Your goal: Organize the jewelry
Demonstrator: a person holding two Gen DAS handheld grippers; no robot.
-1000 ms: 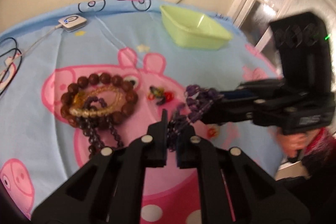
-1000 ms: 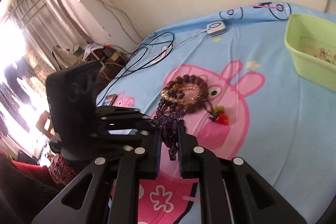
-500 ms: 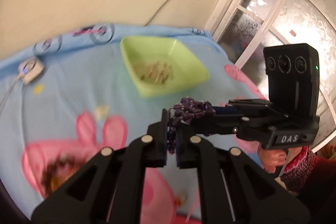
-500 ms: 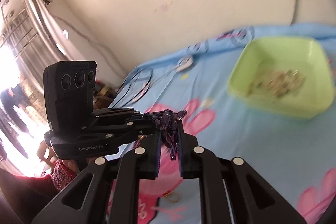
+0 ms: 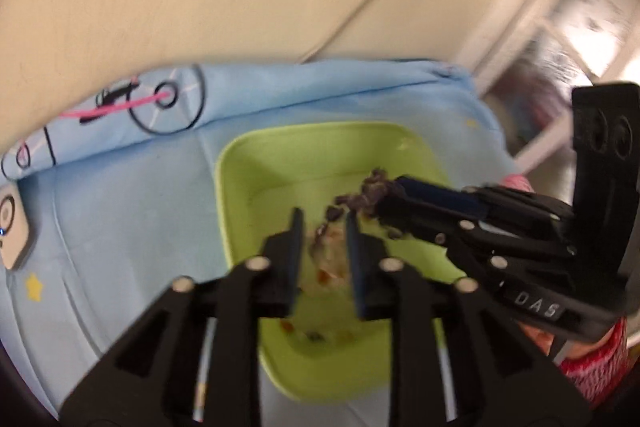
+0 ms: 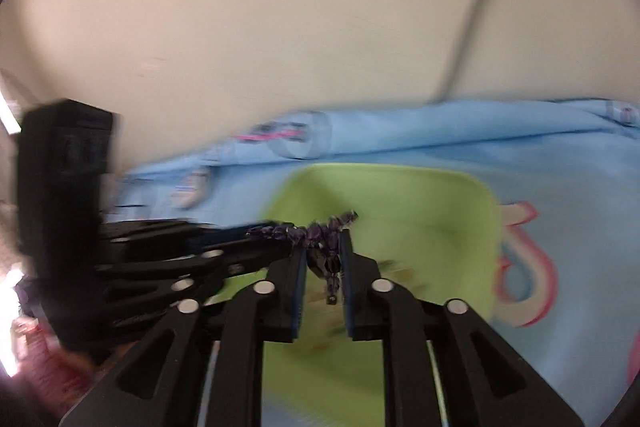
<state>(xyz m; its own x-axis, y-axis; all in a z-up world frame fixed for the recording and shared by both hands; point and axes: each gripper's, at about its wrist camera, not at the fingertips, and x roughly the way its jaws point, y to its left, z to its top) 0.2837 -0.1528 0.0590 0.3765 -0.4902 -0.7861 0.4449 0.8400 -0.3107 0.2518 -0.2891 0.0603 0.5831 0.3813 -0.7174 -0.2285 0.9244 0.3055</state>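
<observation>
**Purple bead strand held over the green tray**

Both grippers hang above a shallow lime-green plastic tray (image 5: 320, 151) that sits on a light blue cartoon-print cloth (image 5: 132, 211) covering the tabletop, close to a cream wall.

Left gripper (image 5: 321, 227) — fingers apart, a clear gap between them. In the left wrist view the strand of dark purple faceted beads (image 5: 362, 195) trails down through that gap; the blur hides whether the pads touch it.

Right gripper (image 6: 323, 253) — fingers drawn close together with the purple bead strand (image 6: 320, 239) bunched between them, clamped on it as far as the blur allows. A short tail of beads dangles below the fingertips, and the rest runs left to the tips of the other gripper, seen coming in from the left side of the right wrist view.

The strand is in the air above the tray's middle, not resting on its floor. On the tray floor lie a few small pale and orange pieces (image 5: 332, 267), too smeared to name.

At the far left edge of the left wrist view, a small white square device (image 5: 12, 227) lies on the cloth, well apart from the tray. A thin grey cable (image 5: 360, 19) runs up the wall behind.
</observation>
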